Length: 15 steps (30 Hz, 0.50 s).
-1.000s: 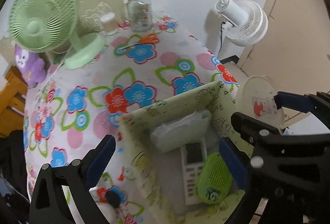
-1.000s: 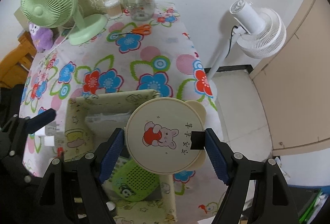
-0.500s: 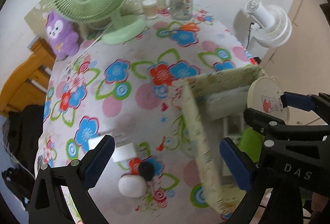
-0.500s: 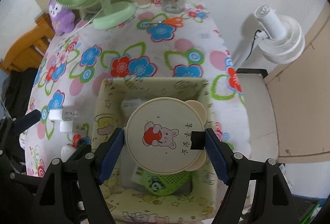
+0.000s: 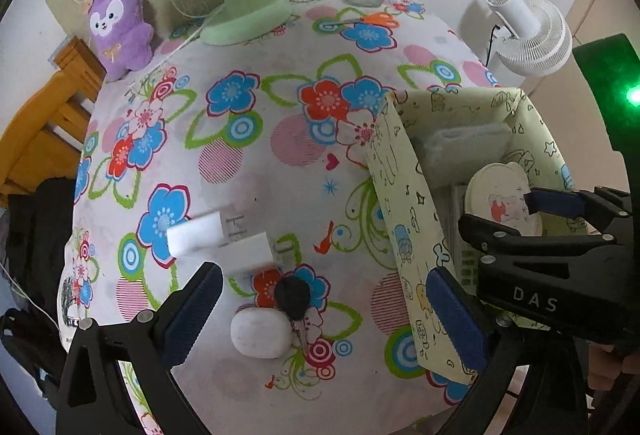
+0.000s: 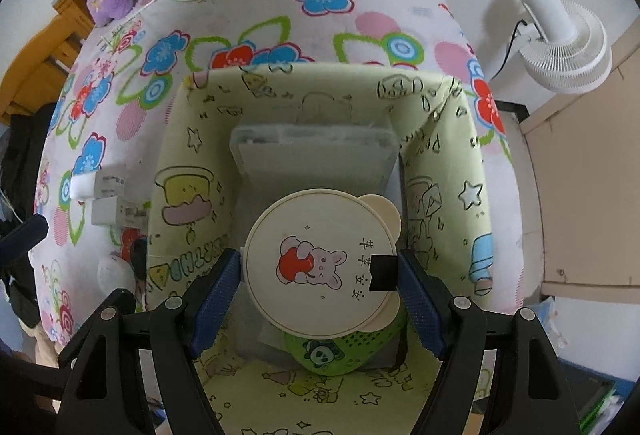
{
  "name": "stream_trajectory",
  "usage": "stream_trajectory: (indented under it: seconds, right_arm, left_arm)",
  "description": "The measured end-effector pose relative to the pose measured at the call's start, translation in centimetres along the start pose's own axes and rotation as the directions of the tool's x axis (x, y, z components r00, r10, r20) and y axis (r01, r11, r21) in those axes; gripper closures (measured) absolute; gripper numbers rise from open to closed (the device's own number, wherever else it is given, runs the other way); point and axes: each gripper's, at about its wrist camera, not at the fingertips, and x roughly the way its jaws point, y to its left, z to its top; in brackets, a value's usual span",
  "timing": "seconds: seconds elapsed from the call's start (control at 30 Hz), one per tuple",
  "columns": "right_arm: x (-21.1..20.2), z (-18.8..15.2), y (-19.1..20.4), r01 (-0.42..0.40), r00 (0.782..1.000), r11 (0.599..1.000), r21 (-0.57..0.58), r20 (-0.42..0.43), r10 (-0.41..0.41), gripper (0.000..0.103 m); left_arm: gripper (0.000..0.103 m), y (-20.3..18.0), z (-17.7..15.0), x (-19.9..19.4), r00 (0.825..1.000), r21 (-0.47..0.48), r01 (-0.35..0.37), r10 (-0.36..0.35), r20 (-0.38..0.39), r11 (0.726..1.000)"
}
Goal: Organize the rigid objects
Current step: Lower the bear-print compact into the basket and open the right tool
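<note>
Downward-pointing, the right tongs [image 6: 320, 275] clench a round bear-print case [image 6: 320, 267] over the fabric bin [image 6: 440, 155]; left tongs [image 5: 320, 311] hang released above the floral bench [image 5: 240, 139].

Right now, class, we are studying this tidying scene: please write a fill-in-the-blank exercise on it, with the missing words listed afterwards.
1. The right gripper grips a round cream case printed with a cartoon ____.
2. The case hangs above the inside of the pale green fabric ____.
3. The orange-handled scissors lie on the tablecloth in front of the glass ____.
4. The left gripper holds ____.

Missing words: rabbit; storage box; jar; nothing
</note>
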Motion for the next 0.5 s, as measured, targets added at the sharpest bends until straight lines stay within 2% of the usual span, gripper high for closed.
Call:
stream_trajectory:
  seconds: [0.27, 0.43, 0.5]
  right_arm:
    - [1.2, -0.3, -0.5, -0.020, 1.000, 0.999, 0.036, -0.023, 0.021, 0.023]
    - [1.4, -0.2, -0.2, 0.003, 1.000, 1.000, 0.013, 0.013, -0.003, 0.022]
    - [1.2, -0.2, -0.3, -0.015, 1.000, 1.000, 0.015, 0.022, 0.015, 0.020]
  left_arm:
    - [0.000, -0.1, 0.0, 0.9, 1.000, 0.013, 0.017, -0.016, -0.018, 1.000]
    - [0.000, -0.1, 0.0, 1.3, 0.999, 0.011, 0.018, -0.017, -0.030, 1.000]
    - [0.000, -0.1, 0.0, 1.3, 0.999, 0.011, 0.016, -0.015, -0.030, 1.000]
